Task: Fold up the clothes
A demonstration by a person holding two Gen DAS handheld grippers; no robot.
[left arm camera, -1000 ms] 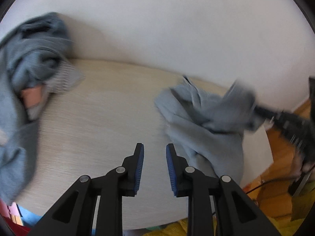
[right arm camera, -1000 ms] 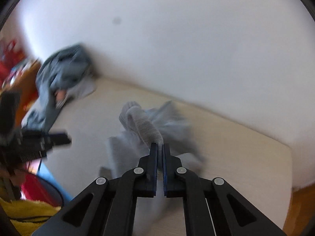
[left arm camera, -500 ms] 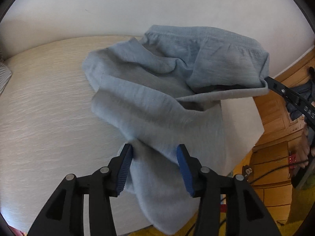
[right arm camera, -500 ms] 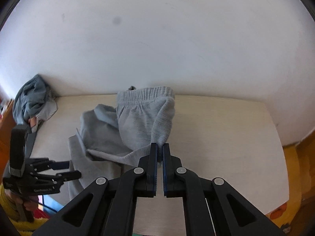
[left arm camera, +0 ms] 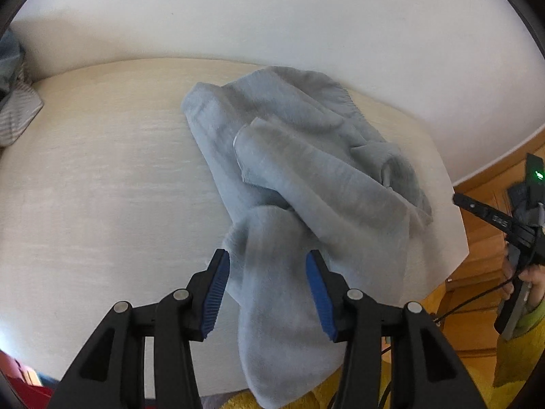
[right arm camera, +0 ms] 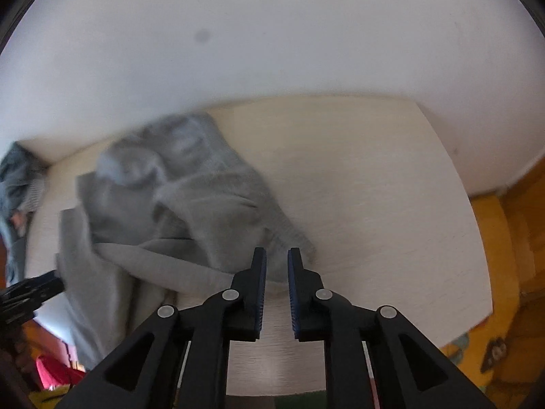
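Note:
A grey pair of sweat shorts [left arm camera: 306,170] lies crumpled on the pale table [left arm camera: 102,187], one leg hanging over the near edge. My left gripper [left arm camera: 267,266] is open astride that leg; the cloth lies between the blue pads without being pinched. In the right wrist view the garment [right arm camera: 177,204] is blurred, its ribbed edge just beyond my right gripper [right arm camera: 276,262]. That gripper's jaws are opening, with only bare table [right arm camera: 374,187] showing in the gap. The right gripper [left arm camera: 494,218] also shows at the table's right edge, the left gripper [right arm camera: 30,289] at the far left.
A pile of other grey and striped clothes [left arm camera: 13,102] [right arm camera: 17,177] sits at the table's far left against the white wall. Wooden floor [left arm camera: 487,187] lies past the right end. A hand in a yellow-green sleeve [left arm camera: 531,279] holds the right gripper.
The right gripper, shut on the waistband before, has come down and parted its jaws; the garment now lies on the table. The left gripper swung over to the leg and widened, then held still.

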